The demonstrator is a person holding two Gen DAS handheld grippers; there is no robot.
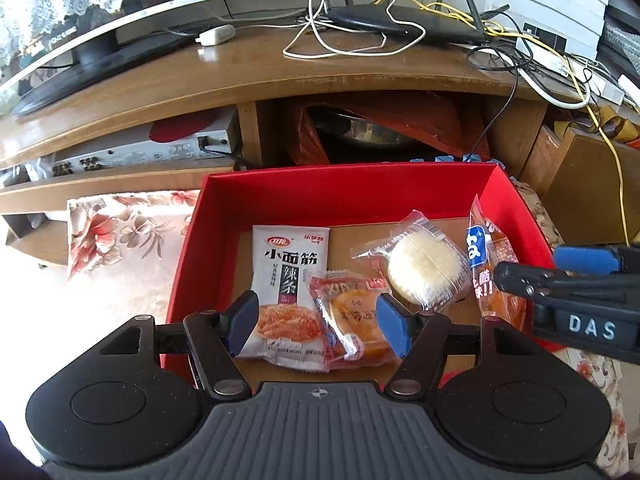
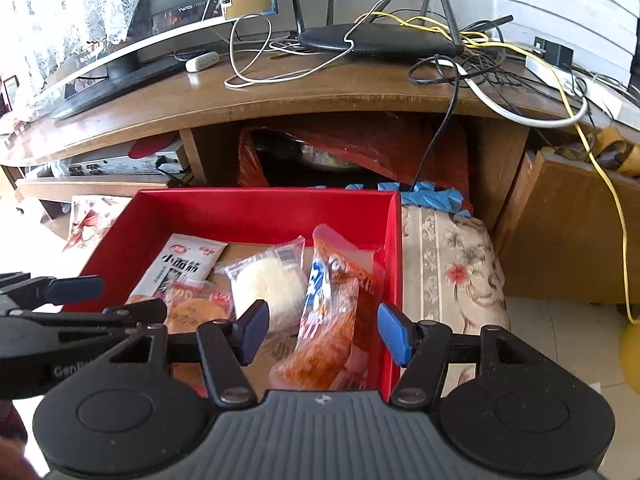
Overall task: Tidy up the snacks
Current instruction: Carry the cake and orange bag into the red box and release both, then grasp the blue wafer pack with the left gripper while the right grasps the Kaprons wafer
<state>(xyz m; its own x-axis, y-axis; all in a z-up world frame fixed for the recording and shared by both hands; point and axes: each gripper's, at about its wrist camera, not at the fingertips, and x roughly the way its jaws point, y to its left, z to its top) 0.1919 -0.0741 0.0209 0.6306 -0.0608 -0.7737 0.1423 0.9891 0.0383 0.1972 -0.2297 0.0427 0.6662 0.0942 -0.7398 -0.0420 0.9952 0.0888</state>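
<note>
A red box (image 1: 320, 196) (image 2: 260, 212) sits on a floral cloth and holds several snacks. A white spicy-strip packet (image 1: 290, 264) (image 2: 188, 260) lies at the left, and an orange cake packet (image 1: 354, 320) (image 2: 196, 312) overlaps its lower corner. Beside them is a round white cake in clear wrap (image 1: 424, 268) (image 2: 268, 284). An orange-red packet with a blue label (image 1: 486, 264) (image 2: 332, 320) leans on the right wall. My left gripper (image 1: 318, 326) (image 2: 132, 296) hovers open over the two left packets. My right gripper (image 2: 324, 332) (image 1: 528, 265) hovers open over the orange-red packet, pressing nothing.
A wooden TV stand (image 1: 280, 76) rises just behind the box, carrying a monitor (image 1: 100, 40), a black router (image 1: 400, 20) and tangled cables (image 1: 540, 64). Its shelf holds a silver receiver (image 1: 140, 152) and a red bag (image 1: 380, 124). The floral cloth (image 2: 448, 264) extends right of the box.
</note>
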